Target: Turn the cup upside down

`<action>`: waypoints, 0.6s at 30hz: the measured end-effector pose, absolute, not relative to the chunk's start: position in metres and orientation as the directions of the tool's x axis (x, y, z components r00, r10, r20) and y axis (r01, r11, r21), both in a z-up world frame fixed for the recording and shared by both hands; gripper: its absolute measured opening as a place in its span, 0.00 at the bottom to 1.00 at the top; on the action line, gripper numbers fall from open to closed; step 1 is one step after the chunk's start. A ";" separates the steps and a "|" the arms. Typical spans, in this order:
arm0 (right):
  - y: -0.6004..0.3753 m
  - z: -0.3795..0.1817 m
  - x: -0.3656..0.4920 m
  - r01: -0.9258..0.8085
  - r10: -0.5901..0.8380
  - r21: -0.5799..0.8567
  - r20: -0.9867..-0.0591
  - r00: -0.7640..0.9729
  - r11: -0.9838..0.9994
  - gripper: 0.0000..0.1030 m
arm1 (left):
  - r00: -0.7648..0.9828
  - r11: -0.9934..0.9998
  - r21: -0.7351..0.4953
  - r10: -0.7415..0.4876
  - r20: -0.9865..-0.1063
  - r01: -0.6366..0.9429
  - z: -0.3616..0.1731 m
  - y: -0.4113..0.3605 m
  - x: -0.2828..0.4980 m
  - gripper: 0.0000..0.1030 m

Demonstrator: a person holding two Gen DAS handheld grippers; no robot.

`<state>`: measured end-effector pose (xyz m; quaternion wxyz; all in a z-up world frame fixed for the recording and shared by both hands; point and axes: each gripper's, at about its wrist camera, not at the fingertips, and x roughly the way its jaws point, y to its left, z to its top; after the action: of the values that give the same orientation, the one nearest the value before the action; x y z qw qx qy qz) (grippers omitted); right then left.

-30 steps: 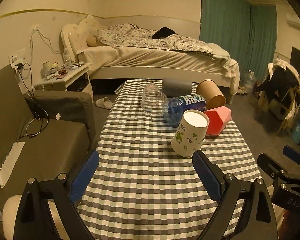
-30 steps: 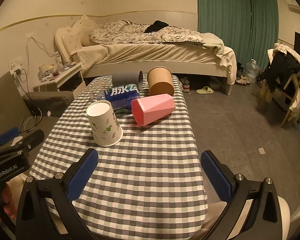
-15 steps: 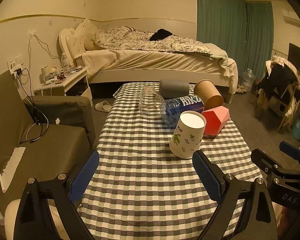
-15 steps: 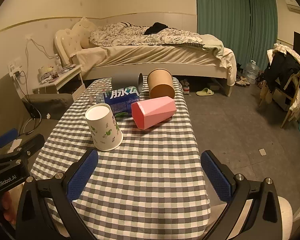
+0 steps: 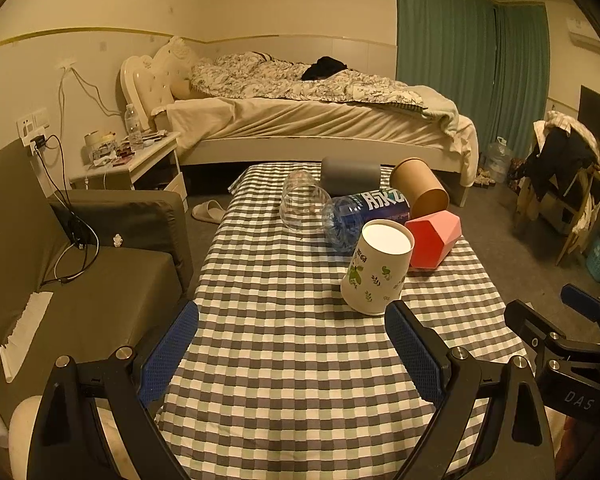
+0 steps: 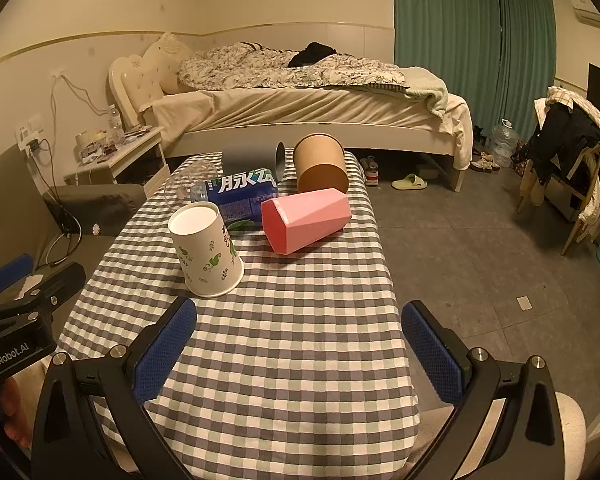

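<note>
Cup: through my left camera it stands mouth down on the checked table, white base up, so I judge the flip done. My left gripper hangs near the table's front edge, fingers wide apart and holding nothing, clear of the cup so as not to knock it. Behind it lie a bottle, a pink cup, a brown cup, a grey cup and a clear cup, all on their sides.

Through my right camera the cup sits left of centre, near the bottle and the pink cup. My right gripper is also spread and empty, short of the cup, since nothing needs gripping.
</note>
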<state>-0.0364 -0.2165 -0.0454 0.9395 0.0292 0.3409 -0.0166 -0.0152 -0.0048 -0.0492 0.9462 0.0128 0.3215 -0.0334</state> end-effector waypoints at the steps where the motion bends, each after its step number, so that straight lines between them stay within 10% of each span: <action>1: -0.216 -0.045 -0.036 0.051 -0.010 0.044 -0.642 0.766 0.998 1.00 | 0.791 0.997 0.003 -0.055 -0.609 0.071 -0.049 -0.005 -0.015 0.94; 18: -0.215 -0.047 -0.036 0.040 -0.007 0.036 -0.646 0.764 0.999 1.00 | 0.790 0.998 0.005 -0.049 -0.611 0.066 -0.051 -0.004 -0.017 0.94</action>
<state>-0.0364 -0.2146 -0.0472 0.9387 0.0240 0.3435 -0.0128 -0.0165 -0.0040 -0.0510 0.9460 0.0133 0.3224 -0.0304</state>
